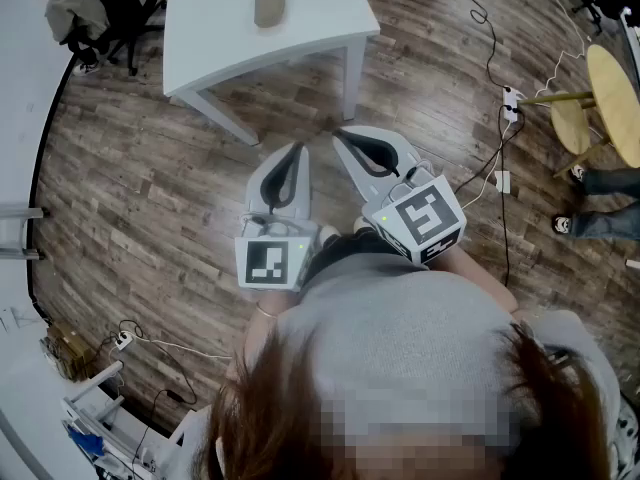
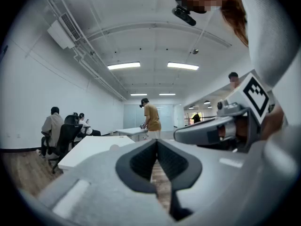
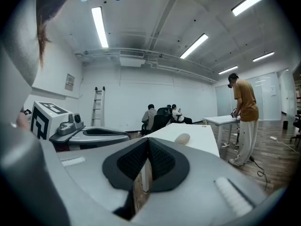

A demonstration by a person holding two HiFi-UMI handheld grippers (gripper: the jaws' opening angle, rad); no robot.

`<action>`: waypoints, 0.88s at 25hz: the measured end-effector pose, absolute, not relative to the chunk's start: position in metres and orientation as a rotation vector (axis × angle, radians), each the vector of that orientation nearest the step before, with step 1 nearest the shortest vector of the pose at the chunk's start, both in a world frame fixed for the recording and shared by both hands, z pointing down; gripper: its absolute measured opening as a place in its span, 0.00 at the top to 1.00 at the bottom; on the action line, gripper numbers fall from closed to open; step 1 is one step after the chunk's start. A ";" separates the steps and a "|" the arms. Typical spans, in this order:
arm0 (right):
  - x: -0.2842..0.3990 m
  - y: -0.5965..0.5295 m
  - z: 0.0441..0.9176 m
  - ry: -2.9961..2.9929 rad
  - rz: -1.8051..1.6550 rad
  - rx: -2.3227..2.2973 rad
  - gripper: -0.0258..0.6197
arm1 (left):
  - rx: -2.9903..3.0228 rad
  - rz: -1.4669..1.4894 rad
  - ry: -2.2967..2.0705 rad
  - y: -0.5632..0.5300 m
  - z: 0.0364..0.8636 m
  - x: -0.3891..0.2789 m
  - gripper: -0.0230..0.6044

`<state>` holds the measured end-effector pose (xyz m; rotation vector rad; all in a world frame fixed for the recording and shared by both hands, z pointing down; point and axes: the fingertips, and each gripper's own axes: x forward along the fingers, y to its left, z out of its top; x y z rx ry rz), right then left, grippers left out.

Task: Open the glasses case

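A beige oval glasses case (image 1: 268, 4) lies closed on the white table (image 1: 320, 13) in front of me; the right gripper view shows it as a pale lump (image 3: 182, 138) on the tabletop (image 3: 207, 142). My left gripper (image 1: 297, 149) and right gripper (image 1: 338, 134) hover side by side over the wooden floor, short of the table's near edge, both pointing at it. Both are shut, with nothing between their dark pads. The left gripper view shows its own closed jaws (image 2: 156, 141) and the right gripper (image 2: 211, 131) beside them. In the right gripper view its jaws (image 3: 148, 140) meet.
A person in an ochre shirt (image 3: 245, 107) stands by a second white table (image 3: 225, 120). People sit on office chairs (image 1: 95, 3) at the far left. Cables and a power strip (image 1: 511, 99) lie on the floor at right, near a round wooden table (image 1: 612, 98). A ladder (image 3: 98, 106) leans on the wall.
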<state>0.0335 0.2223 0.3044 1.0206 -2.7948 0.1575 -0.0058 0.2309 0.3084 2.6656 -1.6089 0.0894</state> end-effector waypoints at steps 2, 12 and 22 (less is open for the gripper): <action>0.035 0.223 0.305 -2.793 0.156 1.021 0.95 | 2.668 0.074 -1.613 0.232 0.307 -0.005 0.96; 0.035 0.230 0.301 -2.803 0.145 1.010 0.95 | 2.661 0.076 -1.639 0.240 0.302 -0.006 0.96; 0.044 0.235 0.291 -2.857 0.111 0.991 0.95 | 2.676 0.042 -1.672 0.243 0.294 0.004 0.96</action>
